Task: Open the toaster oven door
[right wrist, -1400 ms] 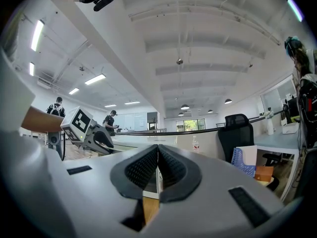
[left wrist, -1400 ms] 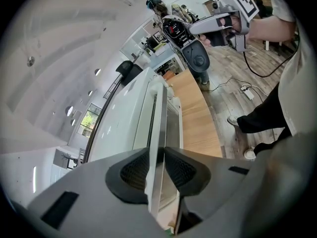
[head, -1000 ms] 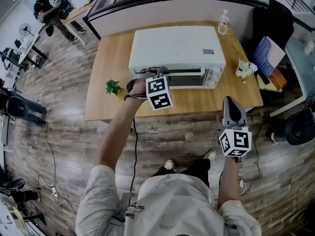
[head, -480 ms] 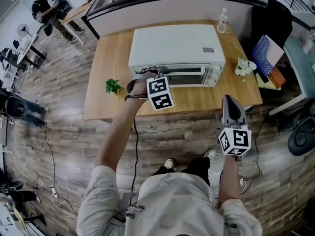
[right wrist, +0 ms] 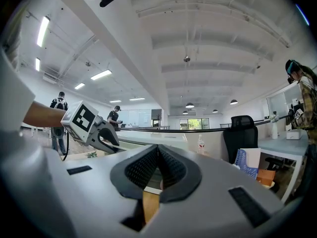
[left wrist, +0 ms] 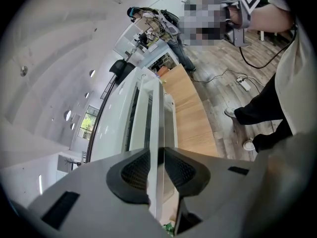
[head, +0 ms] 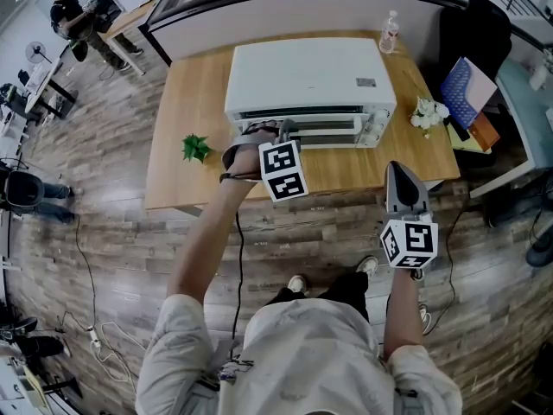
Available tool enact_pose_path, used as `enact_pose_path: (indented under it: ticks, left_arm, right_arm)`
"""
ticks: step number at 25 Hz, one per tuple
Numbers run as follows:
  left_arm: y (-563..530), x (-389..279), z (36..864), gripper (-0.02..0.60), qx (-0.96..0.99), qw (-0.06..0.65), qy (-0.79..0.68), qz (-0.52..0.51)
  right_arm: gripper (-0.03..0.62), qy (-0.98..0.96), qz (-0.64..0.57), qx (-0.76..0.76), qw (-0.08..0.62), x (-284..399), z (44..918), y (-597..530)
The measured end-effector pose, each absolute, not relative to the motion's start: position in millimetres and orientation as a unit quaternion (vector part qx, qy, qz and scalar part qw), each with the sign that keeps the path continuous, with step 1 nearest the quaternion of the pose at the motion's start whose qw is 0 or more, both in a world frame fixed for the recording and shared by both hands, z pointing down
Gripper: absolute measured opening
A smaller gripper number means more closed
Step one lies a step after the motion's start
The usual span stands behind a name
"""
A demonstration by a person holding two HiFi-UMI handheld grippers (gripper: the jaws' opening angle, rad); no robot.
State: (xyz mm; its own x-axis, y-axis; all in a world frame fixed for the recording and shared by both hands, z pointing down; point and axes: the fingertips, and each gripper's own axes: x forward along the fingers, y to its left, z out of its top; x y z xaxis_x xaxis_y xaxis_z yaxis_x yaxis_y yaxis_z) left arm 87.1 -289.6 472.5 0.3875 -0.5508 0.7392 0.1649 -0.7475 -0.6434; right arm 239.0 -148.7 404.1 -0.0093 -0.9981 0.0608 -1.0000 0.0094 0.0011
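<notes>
The toaster oven (head: 307, 76) is white and stands on the wooden table (head: 186, 188), in the middle toward the rear edge, with its front facing the person. Along the top of its front runs the door handle (head: 324, 125), a pale bar. The left gripper (head: 281, 130) points down at a slant to the left part of this bar. In the left gripper view, the left gripper's (left wrist: 157, 167) two dark pads are closed on the door handle (left wrist: 156, 128), one on each side. I cannot tell how far the door is open.

The right gripper (head: 400, 171) is held level in front of the front edge, toward the front right corner, well apart from the oven. The right gripper's (right wrist: 158, 157) pads meet at the tips, with nothing between them.

A small green plant (head: 197, 150) is near the left edge. A bottle (head: 390, 33) stands at the rear right corner, and white flowers (head: 428, 117) lie by the right edge.
</notes>
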Motion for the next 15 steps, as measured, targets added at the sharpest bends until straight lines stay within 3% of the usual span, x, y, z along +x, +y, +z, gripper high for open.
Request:
enact_pose_path:
  ticks: [15]
  left_arm:
    - [-252.3,78.7,484.2,0.091,-0.774,0.340,0.114,-0.522]
  right_arm:
    - [0.023,-0.718,0.028,0.694,0.033,224.5,410.2,-157.3]
